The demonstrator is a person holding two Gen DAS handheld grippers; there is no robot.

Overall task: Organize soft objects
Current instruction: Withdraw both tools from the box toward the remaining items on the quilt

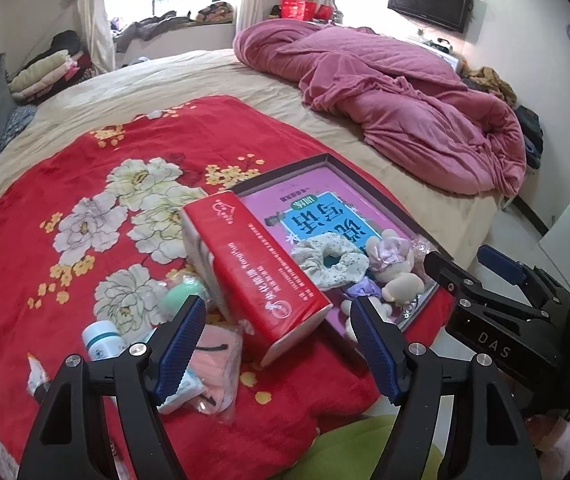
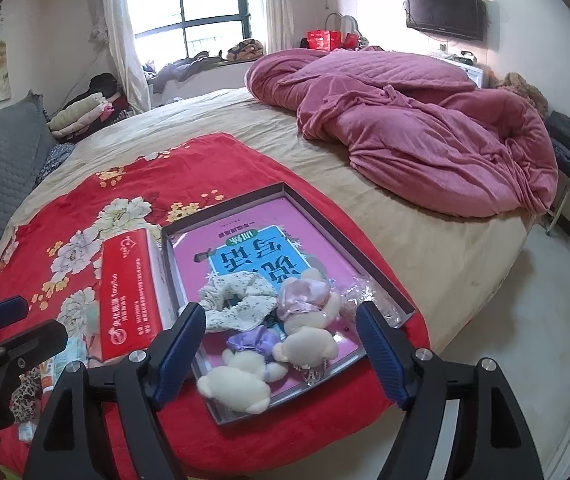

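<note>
Both grippers gape empty: the pink pouch [image 1: 217,364], probably soft, lies just under the left gripper [image 1: 273,348], while the right gripper [image 2: 281,354] hovers above the tray [image 2: 385,292].

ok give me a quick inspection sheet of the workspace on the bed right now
surface: red floral blanket spread over a beige bed.
job's things: shallow tray holding a floral scrunchie, a purple scrunchie and two small plush bears on a pink book cover.
clutter: red tissue pack leaning beside the tray; a white bottle, mint round item and pink packet near it.
grippers: left claw open, empty; right claw open, empty, above the tray.
cables: nothing seen.
surroundings: crumpled pink duvet, wall television, window, folded clothes.
</note>
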